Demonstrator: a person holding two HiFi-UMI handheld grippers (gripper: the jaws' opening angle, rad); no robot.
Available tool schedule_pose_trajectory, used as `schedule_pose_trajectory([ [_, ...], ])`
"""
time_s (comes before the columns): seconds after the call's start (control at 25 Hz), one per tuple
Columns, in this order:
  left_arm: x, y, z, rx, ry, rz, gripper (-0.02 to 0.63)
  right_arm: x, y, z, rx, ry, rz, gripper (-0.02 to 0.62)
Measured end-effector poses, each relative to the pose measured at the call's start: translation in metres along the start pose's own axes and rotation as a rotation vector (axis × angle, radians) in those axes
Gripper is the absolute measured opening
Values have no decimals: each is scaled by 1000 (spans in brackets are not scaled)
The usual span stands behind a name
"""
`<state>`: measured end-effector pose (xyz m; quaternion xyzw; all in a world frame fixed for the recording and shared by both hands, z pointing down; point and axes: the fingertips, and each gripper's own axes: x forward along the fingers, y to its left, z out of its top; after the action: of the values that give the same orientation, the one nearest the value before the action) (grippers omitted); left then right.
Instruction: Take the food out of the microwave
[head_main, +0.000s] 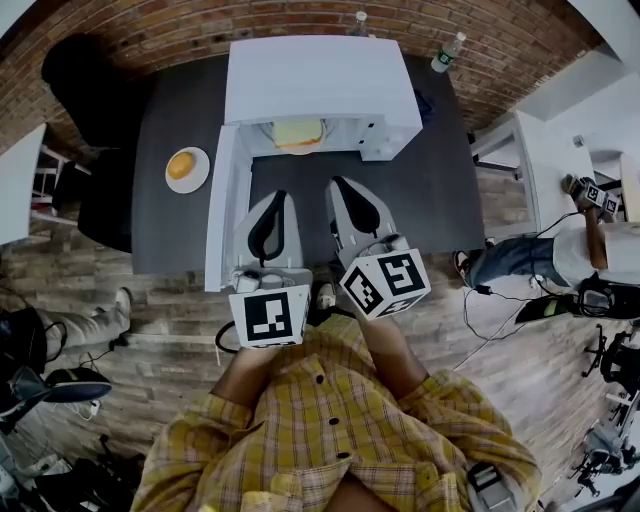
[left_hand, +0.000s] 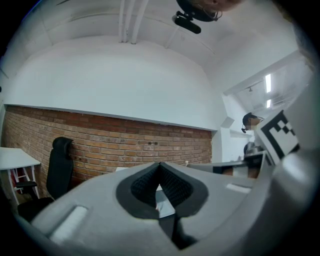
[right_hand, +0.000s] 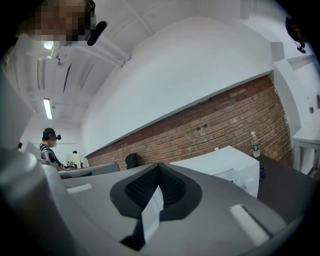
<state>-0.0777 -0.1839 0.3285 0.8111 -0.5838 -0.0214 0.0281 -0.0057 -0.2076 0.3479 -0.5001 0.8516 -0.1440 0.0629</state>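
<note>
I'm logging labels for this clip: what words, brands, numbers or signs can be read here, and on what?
No readable text anywhere.
Marker cubes: black-and-white square patterns only, no letters.
Water bottle: label too small to read.
Microwave: no print can be made out on it.

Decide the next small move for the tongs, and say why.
Probably open the right tongs and reach toward the food inside the microwave: its door stands open, and both the right and the left tongs are shut and empty.
</note>
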Motion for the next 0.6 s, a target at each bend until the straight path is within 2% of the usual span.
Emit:
schedule_pose_trajectory([
  [0.28, 12, 1, -12, 24, 15, 17, 0, 31, -35, -37, 283, 14, 38, -3],
  [0.44, 13, 6, -16, 33, 29, 30, 0, 44, -50, -51, 388, -15, 31, -8],
  [0.6, 16, 7, -22, 43, 43, 29, 0, 61, -62, -75, 655, -24, 72, -8],
])
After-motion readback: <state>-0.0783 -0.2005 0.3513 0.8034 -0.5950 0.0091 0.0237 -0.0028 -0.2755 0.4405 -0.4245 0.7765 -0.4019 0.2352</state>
